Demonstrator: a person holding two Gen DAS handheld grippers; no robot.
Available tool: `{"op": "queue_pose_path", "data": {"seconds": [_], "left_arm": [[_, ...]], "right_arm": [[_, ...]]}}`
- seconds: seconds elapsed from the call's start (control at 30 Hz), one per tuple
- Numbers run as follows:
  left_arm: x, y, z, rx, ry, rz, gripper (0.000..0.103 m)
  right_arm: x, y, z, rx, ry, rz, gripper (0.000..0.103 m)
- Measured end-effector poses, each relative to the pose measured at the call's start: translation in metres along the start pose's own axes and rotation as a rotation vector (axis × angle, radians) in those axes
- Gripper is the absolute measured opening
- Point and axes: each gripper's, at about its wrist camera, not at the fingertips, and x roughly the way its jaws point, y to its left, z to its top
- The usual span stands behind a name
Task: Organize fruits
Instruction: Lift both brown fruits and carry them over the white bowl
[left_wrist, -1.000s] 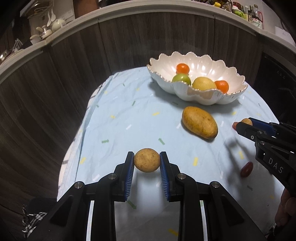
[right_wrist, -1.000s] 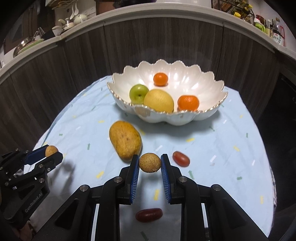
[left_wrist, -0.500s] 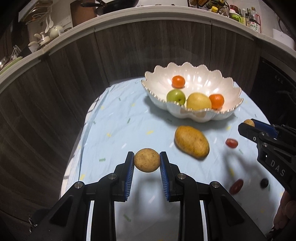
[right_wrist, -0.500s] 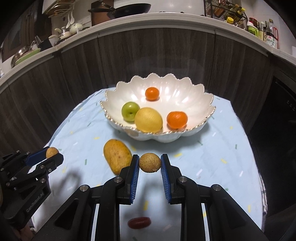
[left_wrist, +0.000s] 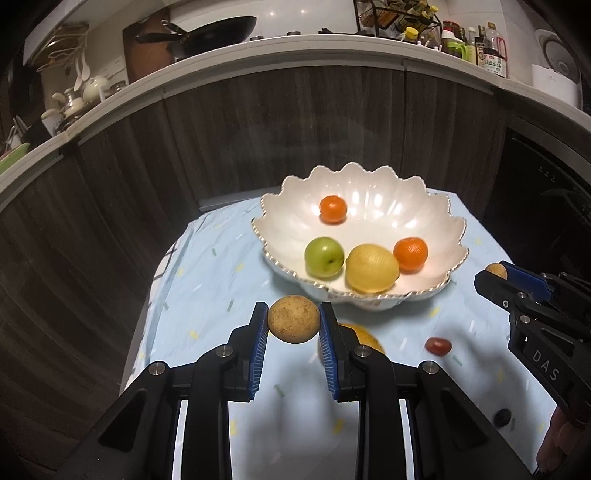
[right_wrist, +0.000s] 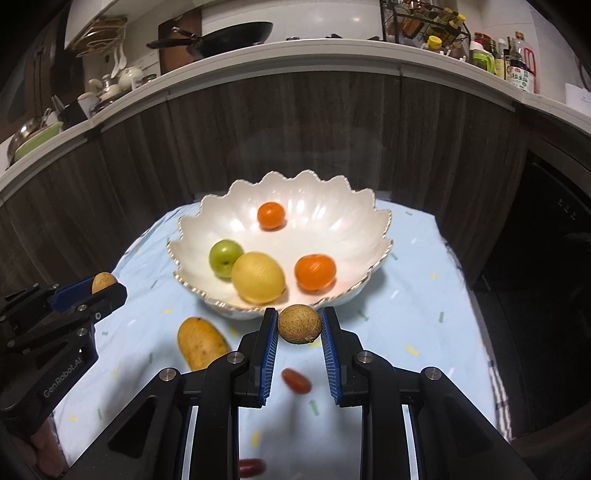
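Both grippers have risen since the earlier frames, so the white bowl (left_wrist: 364, 236) now lies lower and nearer. Left wrist view: left gripper (left_wrist: 293, 325) pinches a round brown fruit (left_wrist: 293, 318) above the table's near edge just short of the bowl; a mango (left_wrist: 364, 339) hides behind its right finger. Right wrist view: right gripper (right_wrist: 299, 326) pinches a smaller brown fruit (right_wrist: 299, 324) at the bowl's near rim; two oranges, a green apple (right_wrist: 225, 258) and a lemon (right_wrist: 258, 282) sit inside
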Motion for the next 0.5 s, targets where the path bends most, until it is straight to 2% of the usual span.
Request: {"op": "queue_pose_path", "data": {"seconds": [0.5], "left_arm": [[0.023, -0.009, 0.049, 0.008, -0.023, -0.028, 0.028]], "right_arm": [[0.015, -0.017, 0.048, -0.017, -0.045, -0.021, 0.025]]}}
